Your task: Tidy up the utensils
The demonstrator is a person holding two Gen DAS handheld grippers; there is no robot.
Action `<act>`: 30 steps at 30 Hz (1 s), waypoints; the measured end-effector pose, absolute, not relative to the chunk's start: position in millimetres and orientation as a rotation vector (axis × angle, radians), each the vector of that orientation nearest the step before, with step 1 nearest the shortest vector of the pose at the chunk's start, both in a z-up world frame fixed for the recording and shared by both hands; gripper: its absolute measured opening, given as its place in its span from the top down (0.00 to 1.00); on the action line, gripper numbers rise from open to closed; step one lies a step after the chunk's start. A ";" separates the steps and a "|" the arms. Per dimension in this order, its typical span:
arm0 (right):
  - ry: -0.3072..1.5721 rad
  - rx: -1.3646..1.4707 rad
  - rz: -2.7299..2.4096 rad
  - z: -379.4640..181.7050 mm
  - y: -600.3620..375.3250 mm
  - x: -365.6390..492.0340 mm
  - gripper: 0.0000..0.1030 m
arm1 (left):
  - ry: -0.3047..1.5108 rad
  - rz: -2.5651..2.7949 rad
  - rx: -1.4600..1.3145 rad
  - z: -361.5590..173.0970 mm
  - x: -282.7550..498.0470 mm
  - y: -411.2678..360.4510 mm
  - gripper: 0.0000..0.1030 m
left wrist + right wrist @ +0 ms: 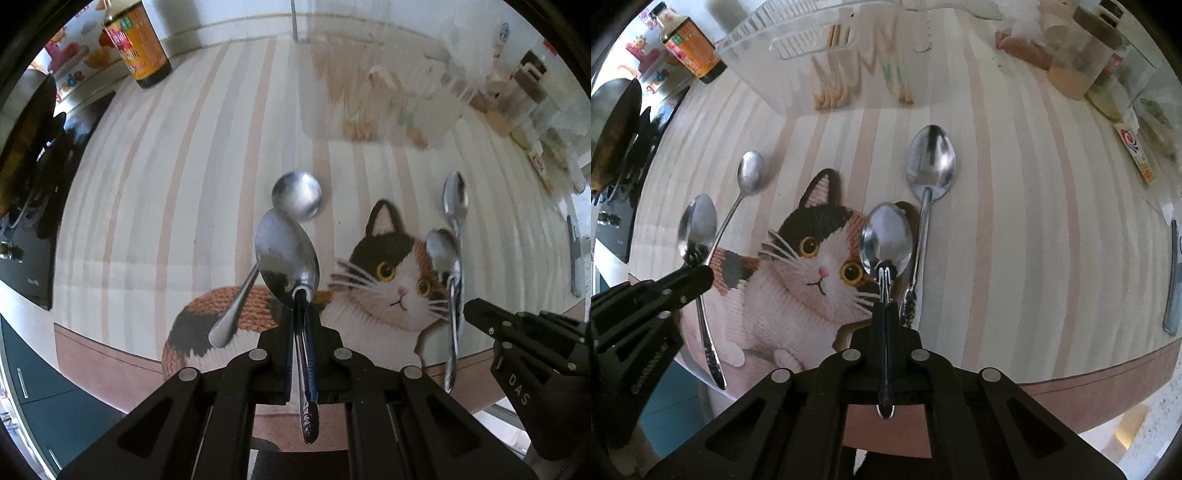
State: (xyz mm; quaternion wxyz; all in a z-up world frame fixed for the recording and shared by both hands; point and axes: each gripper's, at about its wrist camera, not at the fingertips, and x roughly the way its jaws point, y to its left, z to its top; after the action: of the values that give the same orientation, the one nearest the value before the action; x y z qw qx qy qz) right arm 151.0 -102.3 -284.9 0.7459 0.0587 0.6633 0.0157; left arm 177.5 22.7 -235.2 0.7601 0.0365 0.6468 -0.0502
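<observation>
Left wrist view: left gripper (302,325) is clamped narrow on the handle of a spoon (286,258), bowl forward, held above the table. Right gripper (885,317) likewise pinches a second spoon (885,243) by the handle, off the surface.

2 more spoons lie loose on the table: a round-bowled one (296,199) just beyond the left gripper's load, and a long one (931,162) just beside the right gripper's load.

Clear utensil tray (849,55) sits at the far edge, wooden chopsticks visible through it. Likely destination, but I can't tell which compartment.

Risks, as I judge them:
- Both grips are on thin polished handles, with the bowl end heavy and well forward. A spoon could pivot or slide in the jaws on a fast swing.
- The 2 grippers are near each other, so held spoons could clash if moved together.
- A low pass could knock the loose spoons.

Surface: striped tablecloth (184,184) with a calico cat print (812,258), pink border at the near edge. Sauce bottle (138,44) at the far left corner, jars and packets along the right edge. Dark wok and stove at the left.
</observation>
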 end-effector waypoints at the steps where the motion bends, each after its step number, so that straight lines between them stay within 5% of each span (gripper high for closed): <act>1: 1.449 0.149 0.034 -282.9 -105.8 149.4 1.00 | 1.403 -0.109 0.078 -230.9 178.8 23.1 0.96; 11: 1.499 0.328 0.108 -288.6 -133.3 153.7 0.95 | 1.418 -0.092 0.088 -237.6 177.2 33.5 0.96; 15: 1.527 0.258 0.100 -300.7 -118.2 166.0 0.65 | 1.454 -0.080 0.095 -253.8 173.6 35.1 0.96; 17: 1.519 0.179 0.084 -308.0 -109.6 165.8 0.64 | 1.461 -0.076 0.096 -258.6 173.0 35.4 0.96; 18: 1.502 0.139 0.076 -307.4 -103.0 167.4 0.69 | 1.463 -0.074 0.098 -260.1 172.8 35.6 0.96; 19: 1.500 0.070 0.064 -308.4 -95.4 167.6 0.95 | 1.464 -0.073 0.098 -261.1 172.9 35.5 0.96; 30: 1.457 0.170 0.049 -292.2 -107.3 156.4 0.98 | 1.421 -0.058 0.070 -243.1 176.3 44.5 0.96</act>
State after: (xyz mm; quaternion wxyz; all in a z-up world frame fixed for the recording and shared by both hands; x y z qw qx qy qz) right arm 156.4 -107.3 -292.2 0.7427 0.0777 0.6647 0.0226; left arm 176.3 44.5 -243.1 0.7570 0.0319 0.6521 -0.0267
